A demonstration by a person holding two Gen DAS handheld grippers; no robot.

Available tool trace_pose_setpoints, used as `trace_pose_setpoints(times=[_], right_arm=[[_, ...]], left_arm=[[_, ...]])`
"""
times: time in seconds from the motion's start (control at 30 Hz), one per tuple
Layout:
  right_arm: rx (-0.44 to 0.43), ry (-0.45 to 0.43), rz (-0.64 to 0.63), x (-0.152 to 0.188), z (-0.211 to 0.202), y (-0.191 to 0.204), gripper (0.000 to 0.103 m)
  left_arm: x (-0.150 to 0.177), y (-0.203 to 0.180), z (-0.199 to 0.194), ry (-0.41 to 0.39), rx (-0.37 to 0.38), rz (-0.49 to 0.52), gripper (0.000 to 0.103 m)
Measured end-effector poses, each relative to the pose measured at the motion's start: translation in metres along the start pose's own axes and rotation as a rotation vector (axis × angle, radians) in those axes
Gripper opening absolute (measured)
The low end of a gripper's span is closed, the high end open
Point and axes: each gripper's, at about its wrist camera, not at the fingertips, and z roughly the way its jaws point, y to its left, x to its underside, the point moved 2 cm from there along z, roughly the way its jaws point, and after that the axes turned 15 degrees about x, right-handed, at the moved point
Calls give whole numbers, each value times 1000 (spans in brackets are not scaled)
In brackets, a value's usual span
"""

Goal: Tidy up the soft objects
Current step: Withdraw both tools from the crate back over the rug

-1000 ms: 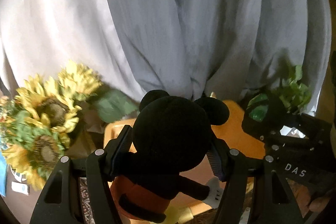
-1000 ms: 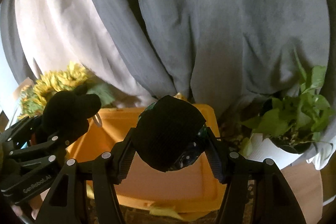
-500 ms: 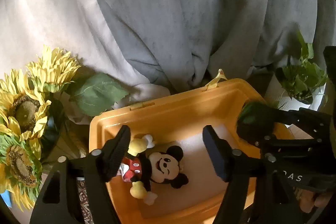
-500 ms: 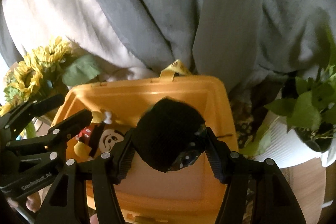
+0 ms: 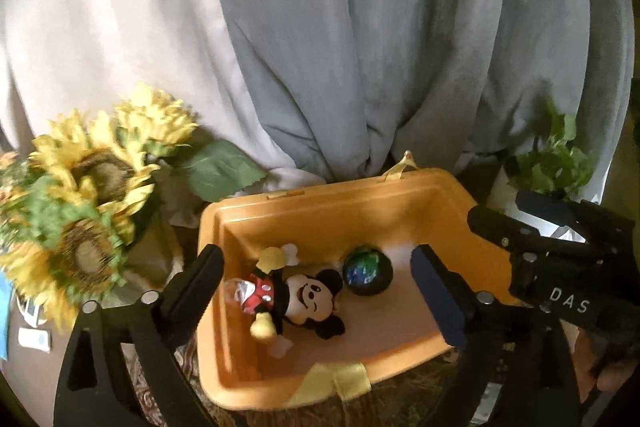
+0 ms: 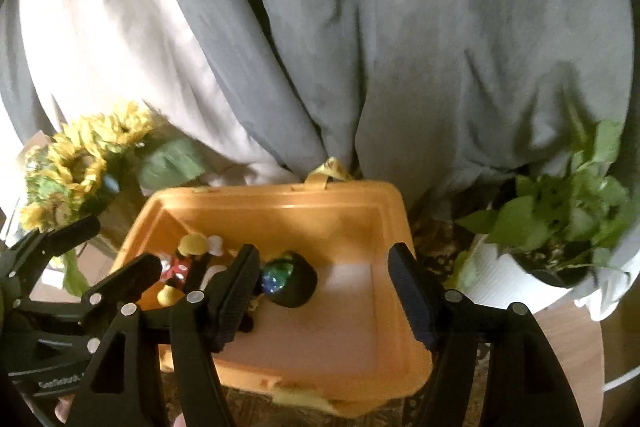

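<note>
Dropped from the right gripper (image 6: 324, 291), ball (image 5: 368, 277) lies in bin (image 5: 320, 203); both grippers hover spread, left gripper (image 5: 316, 291) too.

dim, warm patchy light, sunflowers (image 5: 86, 215) smeared by motion blur left of the gripper, fisheye-bent edges, dark corners

- One orange bin (image 5: 404, 203) on show, walls up on all sides.
- Two soft toys lying in it: one mouse plush (image 5: 294, 297) and one dark globe ball (image 5: 368, 271), touching head to side.
- Two black grippers over the bin, the left gripper (image 5: 316, 291) and the right gripper (image 6: 326, 293), each with two fingers spread wide and nothing between them.
- Sunflowers (image 5: 86, 203): three big blooms I can count clearly; a fourth at the edge is too blurred to call.
- One potted plant (image 6: 560, 211), in one white pot.
- Two curtain cloths behind: one grey curtain (image 5: 400, 27), one pale curtain (image 5: 112, 27).
</note>
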Motion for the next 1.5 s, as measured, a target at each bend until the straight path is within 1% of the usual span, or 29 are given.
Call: trace_pose_setpoints(times=[0.07, 0.3, 0.4, 0.53, 0.6, 0.67, 0.77, 0.9, 1.0, 1.1, 1.23, 1.33, 1.37, 1.5], right_arm=[[-2, -21, 10, 1, -14, -3, 68], [-2, -83, 44, 13, -62, -14, 69], [6, -105, 64, 24, -83, -22, 70], [25, -114, 88, 41, -104, -33, 70], [34, -112, 103, 51, -113, -39, 70], [49, -106, 119, 63, -122, -46, 70], [76, -100, 155, 79, -134, -56, 70], [142, -122, 199, 102, -154, -69, 70], [191, -139, 221, 120, -169, -77, 70], [210, -145, 234, 135, -179, -85, 70], [202, -147, 219, 149, -187, -95, 70], [188, -164, 184, 158, -189, -100, 70], [182, -167, 170, 160, -190, -101, 70], [137, -164, 120, 171, -188, -111, 70]], left_arm=[[4, -6, -13, -13, -8, -1, 100], [19, -31, -58, -66, -24, -2, 102], [27, -43, -77, -87, -51, -9, 103], [42, -62, -103, -127, -94, 11, 103], [52, -73, -112, -136, -93, 36, 103], [59, -80, -117, -137, -90, 59, 103], [73, -89, -126, -133, -61, 67, 103], [93, -99, -131, -114, -23, 72, 103], [105, -107, -134, -100, -18, 83, 103], [119, -118, -139, -91, -16, 79, 103], [134, -130, -141, -87, -39, 60, 103], [149, -139, -144, -96, -88, 35, 103], [154, -142, -144, -95, -108, 18, 103], [177, -155, -142, -87, -137, -62, 103]])
